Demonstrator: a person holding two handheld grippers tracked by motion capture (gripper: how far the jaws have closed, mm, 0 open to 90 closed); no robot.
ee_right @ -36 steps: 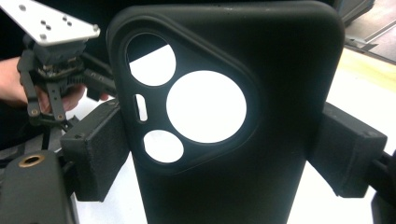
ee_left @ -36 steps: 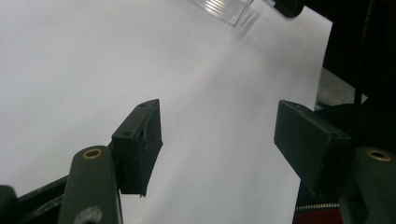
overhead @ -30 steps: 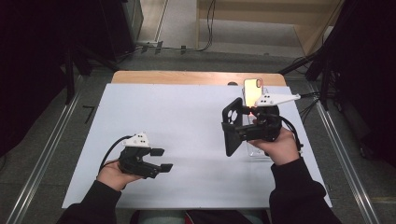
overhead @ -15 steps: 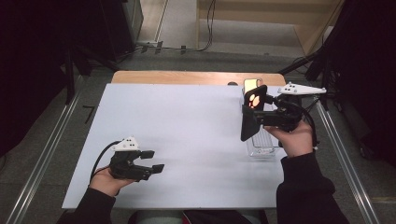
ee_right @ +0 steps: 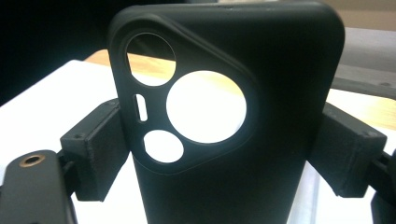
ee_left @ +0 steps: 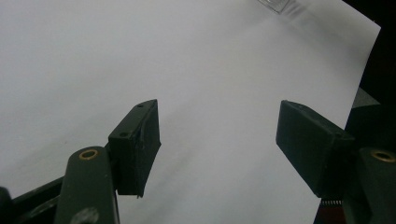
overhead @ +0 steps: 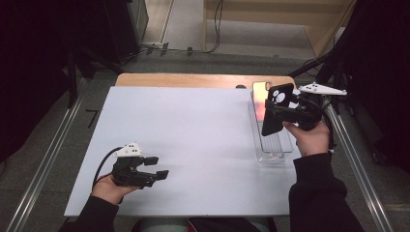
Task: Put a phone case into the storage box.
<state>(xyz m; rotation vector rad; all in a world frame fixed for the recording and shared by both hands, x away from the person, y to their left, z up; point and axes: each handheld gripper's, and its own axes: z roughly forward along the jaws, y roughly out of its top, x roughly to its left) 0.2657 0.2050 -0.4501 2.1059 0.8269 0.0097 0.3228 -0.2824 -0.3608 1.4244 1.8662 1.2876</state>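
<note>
Left gripper [ee_left: 217,140]: jaws wide apart, nothing between them, black pads angled up from the bottom corners of the frame. White sheet [ee_left: 140,56] covers most of the frame behind them. Its edge runs diagonally down the right side, dark beyond it. Corner of a clear plastic tray [ee_left: 279,4] pokes in at the top edge, right of centre, well clear of the jaws.

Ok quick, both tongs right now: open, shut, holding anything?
Left tongs: open, nothing between the jaws, over the white sheet.
Right tongs: shut on the black phone case, held upright above the clear tray.
</note>
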